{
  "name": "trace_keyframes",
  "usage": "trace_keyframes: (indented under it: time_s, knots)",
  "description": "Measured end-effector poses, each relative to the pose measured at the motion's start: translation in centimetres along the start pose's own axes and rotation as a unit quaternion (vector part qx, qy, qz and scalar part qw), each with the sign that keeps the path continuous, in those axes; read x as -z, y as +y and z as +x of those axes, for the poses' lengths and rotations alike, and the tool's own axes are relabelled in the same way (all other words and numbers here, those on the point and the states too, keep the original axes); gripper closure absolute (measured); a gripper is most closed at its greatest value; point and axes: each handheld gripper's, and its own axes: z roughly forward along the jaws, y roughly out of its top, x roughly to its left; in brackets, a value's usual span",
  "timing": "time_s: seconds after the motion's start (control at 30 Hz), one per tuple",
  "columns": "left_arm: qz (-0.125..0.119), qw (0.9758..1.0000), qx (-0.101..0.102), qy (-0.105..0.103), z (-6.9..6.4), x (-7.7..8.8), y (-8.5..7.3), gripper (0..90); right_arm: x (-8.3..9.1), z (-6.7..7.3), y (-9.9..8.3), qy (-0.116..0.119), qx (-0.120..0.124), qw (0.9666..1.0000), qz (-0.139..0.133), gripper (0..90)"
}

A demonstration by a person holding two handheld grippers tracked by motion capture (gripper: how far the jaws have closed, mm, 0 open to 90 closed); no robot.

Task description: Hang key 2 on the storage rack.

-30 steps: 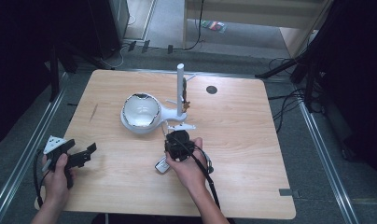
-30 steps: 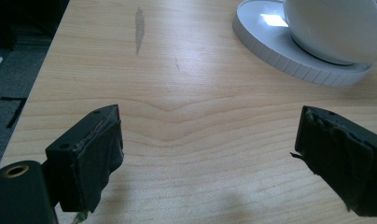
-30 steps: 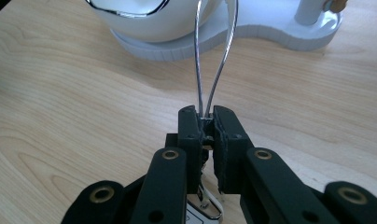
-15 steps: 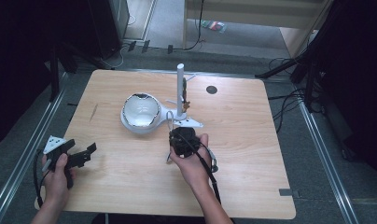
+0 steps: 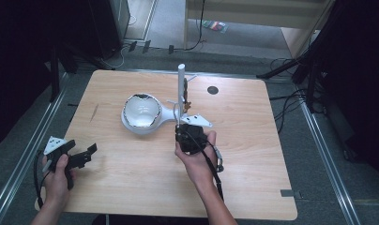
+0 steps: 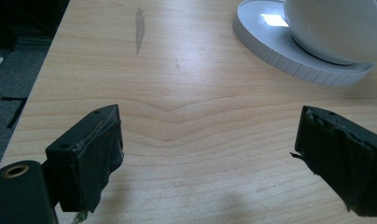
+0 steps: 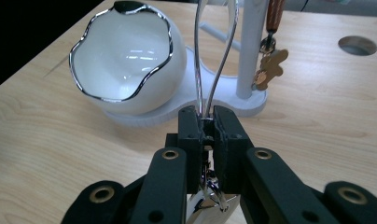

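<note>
Big pale wooden bench [image 5: 131, 187] fills the scene, and out in its middle sits a white round base [image 5: 131, 125] carrying a white egg-shaped bowl [image 5: 141, 110] with a wavy silver rim. Just right of that, a white post [image 5: 181, 84] stands upright on its own foot, a brown key fob [image 7: 269, 65] dangling beside it. Near side, centre: the right claw [image 5: 182, 127], jaws pinched tight on a thin silver wire loop [image 7: 214, 56]. The loop rises out from between the pads towards the post and bowl, with small metal rings hanging below the jaws. Over at the near left corner, the left claw [image 5: 87, 152] rests low over bare wood, jaws standing wide apart with nothing between them, and the white base lies off beyond it to the far right.
</note>
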Motion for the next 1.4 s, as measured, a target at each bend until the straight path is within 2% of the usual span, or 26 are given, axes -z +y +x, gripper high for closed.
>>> trace_keyframes:
  time_s: [0.57,0.93,1.4]
  knots:
    - [0.0,1.0,0.0,0.0,0.0,0.0,0.0,8.0,1.0,-0.3,1.8,-0.022,0.015,0.9989,-0.038,83.7]
    - [0.0,1.0,0.001,-0.001,0.0,0.0,0.0,8.0,0.8,-0.8,2.3,-0.031,0.011,0.9986,-0.042,83.7]
    - [0.001,1.0,0.0,-0.002,0.1,0.0,0.0,8.0,-0.5,-1.1,2.5,-0.037,0.007,0.9987,-0.033,83.7]
